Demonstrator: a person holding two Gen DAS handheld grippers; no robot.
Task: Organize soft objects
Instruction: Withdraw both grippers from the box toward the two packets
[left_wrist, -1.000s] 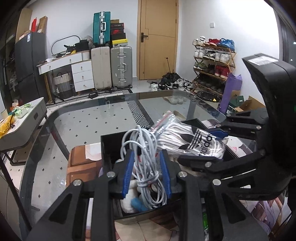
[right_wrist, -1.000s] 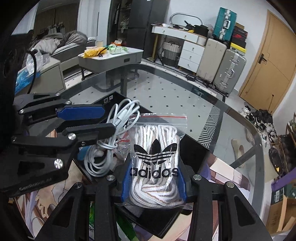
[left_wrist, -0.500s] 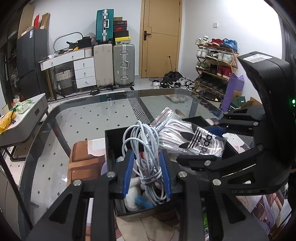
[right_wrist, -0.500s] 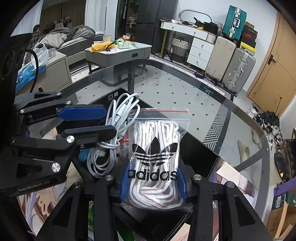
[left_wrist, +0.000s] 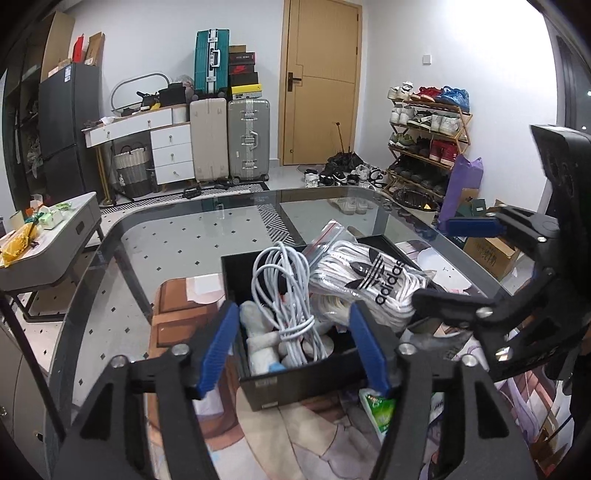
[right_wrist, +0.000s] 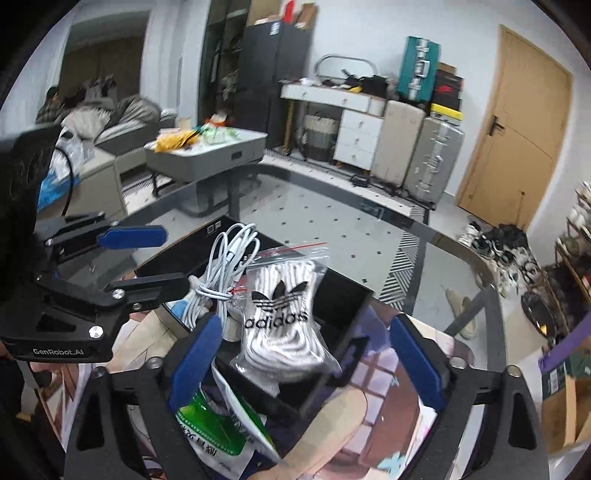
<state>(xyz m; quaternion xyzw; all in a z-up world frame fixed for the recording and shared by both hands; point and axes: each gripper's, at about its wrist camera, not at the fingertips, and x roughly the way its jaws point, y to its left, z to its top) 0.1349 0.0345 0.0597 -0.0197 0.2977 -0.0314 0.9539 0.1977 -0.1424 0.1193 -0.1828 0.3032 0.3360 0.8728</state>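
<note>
Two grippers are before us, and both have their jaws spread wide with nothing between them. The left gripper stands just in front of the black box, one blue pad on each side of its near wall. The right gripper stands at the other near corner, and its pads are apart from the bag.

Inside the box we see the white cable bundle standing up, tied around its middle with its own cord. Beside it, touching it, the zip bag of white laces with the adidas mark leans over the box wall. Under them lies something soft and white, which we cannot name.

We judge both things to be light and soft. The cable is springy, so its loops may open or rise again; the best place to hold it is the tied middle. The bag is of smooth plastic and probably slippery; we would take it across the thick middle, not at the thin sealed top, which only folds.

Outside the box, a green packet lies on the printed mat, which covers part of the glass table.
</note>
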